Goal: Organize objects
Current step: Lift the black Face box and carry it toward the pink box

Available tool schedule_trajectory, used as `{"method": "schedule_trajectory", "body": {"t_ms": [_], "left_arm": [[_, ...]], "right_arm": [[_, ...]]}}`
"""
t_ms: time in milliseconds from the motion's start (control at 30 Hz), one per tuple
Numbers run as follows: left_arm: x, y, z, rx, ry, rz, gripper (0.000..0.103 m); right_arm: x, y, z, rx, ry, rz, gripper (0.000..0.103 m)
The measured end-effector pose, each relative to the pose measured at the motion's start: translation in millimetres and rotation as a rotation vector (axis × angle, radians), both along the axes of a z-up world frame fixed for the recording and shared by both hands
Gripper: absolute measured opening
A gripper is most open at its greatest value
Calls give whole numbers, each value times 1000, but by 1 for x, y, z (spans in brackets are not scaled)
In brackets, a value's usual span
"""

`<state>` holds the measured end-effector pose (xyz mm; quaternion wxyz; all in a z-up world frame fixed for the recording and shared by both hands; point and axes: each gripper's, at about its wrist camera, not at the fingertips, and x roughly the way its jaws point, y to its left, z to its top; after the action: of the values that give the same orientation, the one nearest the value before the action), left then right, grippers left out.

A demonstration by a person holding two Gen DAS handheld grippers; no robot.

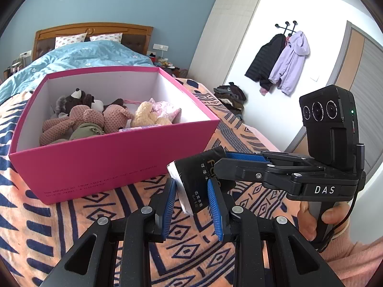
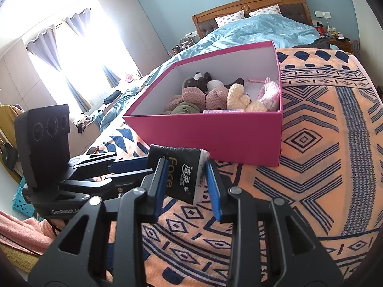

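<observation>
Tissue pack (image 2: 182, 174): glossy black plastic wrap, crinkled. Box (image 1: 100, 167): matt pink card, white inside. Toys (image 1: 95, 117): plush, knobbly knit. Blanket (image 2: 311, 167): woven cloth, fuzzy. Pads (image 1: 215, 212): ribbed blue rubber. Headboard (image 1: 93, 27): varnished wood.

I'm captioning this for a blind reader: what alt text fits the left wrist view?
Both grippers, left and right, grip one black tissue pack above a patterned blanket. Behind it stands an open pink box holding stuffed toys.
</observation>
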<state>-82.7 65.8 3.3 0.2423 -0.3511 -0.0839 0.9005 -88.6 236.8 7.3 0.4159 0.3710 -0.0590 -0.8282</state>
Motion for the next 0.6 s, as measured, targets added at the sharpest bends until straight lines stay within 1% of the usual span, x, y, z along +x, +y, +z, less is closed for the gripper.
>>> {"method": "schedule_trajectory", "body": {"t_ms": [600], "left_arm": [[-7,-4,7,0,15,13,27]], "right_arm": [[-5,-6,14,2,39,11,36]]}}
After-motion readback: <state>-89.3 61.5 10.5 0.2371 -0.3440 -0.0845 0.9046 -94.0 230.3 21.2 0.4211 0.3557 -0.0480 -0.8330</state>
